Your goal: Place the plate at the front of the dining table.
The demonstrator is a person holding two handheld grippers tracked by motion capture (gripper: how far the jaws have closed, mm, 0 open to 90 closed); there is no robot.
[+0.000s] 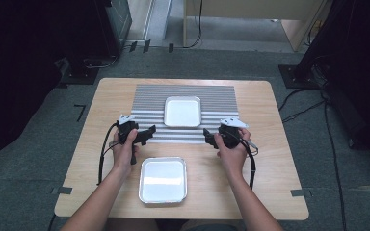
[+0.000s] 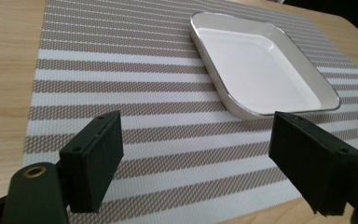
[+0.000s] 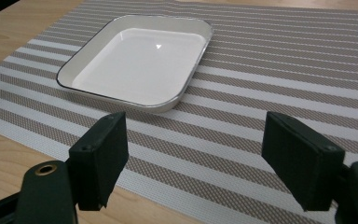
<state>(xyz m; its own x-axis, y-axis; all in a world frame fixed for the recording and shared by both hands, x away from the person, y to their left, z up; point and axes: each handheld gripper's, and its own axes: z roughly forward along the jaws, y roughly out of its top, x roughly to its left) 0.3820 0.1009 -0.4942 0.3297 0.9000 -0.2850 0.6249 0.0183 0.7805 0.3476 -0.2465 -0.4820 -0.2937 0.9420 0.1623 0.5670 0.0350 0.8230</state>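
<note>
A white square dish (image 1: 182, 111) with a thin dark rim lies on the striped grey-and-white placemat (image 1: 147, 98) in the middle of the wooden table. A second white dish (image 1: 163, 179) rests on bare wood near the front edge. My left gripper (image 1: 149, 134) hovers over the mat's front left part, jaws wide apart and empty; in its own view the far dish (image 2: 261, 65) lies ahead to the right. My right gripper (image 1: 208, 136) hovers over the mat's front right part, also open and empty, with the far dish (image 3: 137, 58) ahead to the left.
The table (image 1: 101, 106) is light wood with rounded corners. Cables trail from both grippers across the table. Grey carpet, floor cables and dark equipment surround it.
</note>
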